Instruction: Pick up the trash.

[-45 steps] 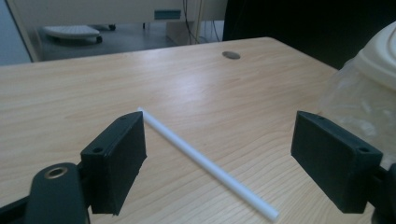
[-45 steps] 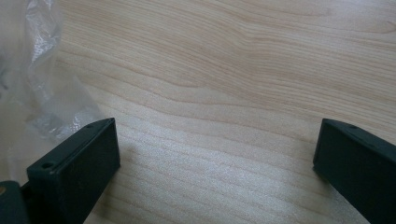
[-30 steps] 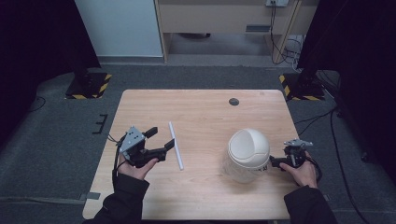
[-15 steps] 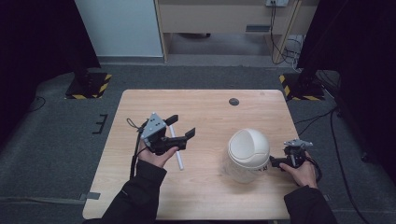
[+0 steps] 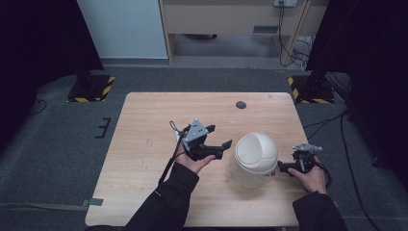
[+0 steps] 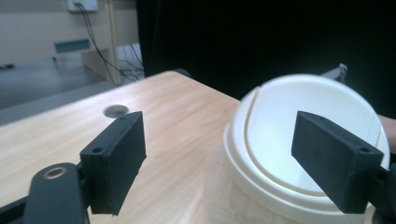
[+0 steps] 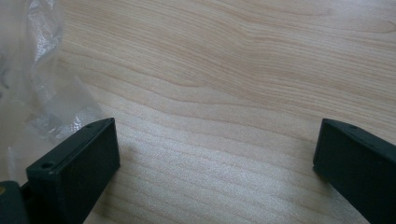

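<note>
— What's the white thing they're working on?

— A cup (image 5: 255, 161) with a domed white lid (image 5: 256, 150) and a clear body, standing upright on the table (image 5: 144, 125), toward the near right part of it. From the left gripper view the lid (image 6: 308, 140) has a raised rim with a groove running round it.

— And the two tools?

— The left gripper (image 5: 220, 146) is held above the wood just beside the cup, on its left side, jaws pointed at it. They're spread wide; in its own view the left gripper (image 6: 233, 154) frames the lid between the two black pads, neither one touching it.

— The other?

— The right gripper (image 5: 285, 167) sits low on the cup's other side, close against the base. Its jaws are spread too: in its view the right gripper (image 7: 215, 158) has bare wood grain between the pads, and the cup's clear wall (image 7: 32, 70) shows at the left edge. Whether the pad touches the plastic, I can't tell.

— Anything else on the table?

— A small dark round hole (image 5: 241, 105) near the far edge, well apart from the cup.
</note>
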### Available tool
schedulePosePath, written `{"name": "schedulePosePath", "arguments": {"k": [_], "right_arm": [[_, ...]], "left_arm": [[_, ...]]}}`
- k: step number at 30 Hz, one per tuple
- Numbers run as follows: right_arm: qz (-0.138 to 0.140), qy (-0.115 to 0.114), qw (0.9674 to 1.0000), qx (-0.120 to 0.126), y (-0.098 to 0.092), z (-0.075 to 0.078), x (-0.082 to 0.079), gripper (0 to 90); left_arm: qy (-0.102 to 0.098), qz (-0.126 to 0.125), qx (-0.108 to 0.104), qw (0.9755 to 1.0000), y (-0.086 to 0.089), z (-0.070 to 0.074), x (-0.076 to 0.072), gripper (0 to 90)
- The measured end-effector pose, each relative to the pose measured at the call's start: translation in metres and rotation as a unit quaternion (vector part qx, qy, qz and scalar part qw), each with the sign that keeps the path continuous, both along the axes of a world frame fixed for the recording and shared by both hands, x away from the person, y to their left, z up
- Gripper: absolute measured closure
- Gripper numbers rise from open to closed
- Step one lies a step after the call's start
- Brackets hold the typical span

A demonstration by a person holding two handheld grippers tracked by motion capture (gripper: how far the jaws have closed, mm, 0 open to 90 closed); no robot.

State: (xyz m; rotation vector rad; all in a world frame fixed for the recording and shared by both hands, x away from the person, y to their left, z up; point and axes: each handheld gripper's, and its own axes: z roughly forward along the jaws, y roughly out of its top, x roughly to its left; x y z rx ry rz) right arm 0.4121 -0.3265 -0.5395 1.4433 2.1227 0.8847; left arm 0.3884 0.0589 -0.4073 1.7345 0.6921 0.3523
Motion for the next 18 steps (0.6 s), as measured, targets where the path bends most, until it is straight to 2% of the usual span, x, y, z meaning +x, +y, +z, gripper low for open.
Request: {"name": "schedulePosePath", "arguments": {"k": [8,12,18], "right_arm": [[0.000,0.000,1.0000,0.000,0.000,0.000,0.000,0.7],[0.000,0.000,1.0000,0.000,0.000,0.000,0.000,0.7],[0.000,0.000,1.0000,0.000,0.000,0.000,0.000,0.7]], "left_arm": [[0.021,-0.023,0.030,0.9991,-0.031,-0.019,0.003,17.2],[0.024,-0.025,0.039,0.9986,-0.039,-0.023,0.005,17.2],[0.037,-0.029,0.065,0.9968,-0.052,-0.035,0.009,17.2]]}}
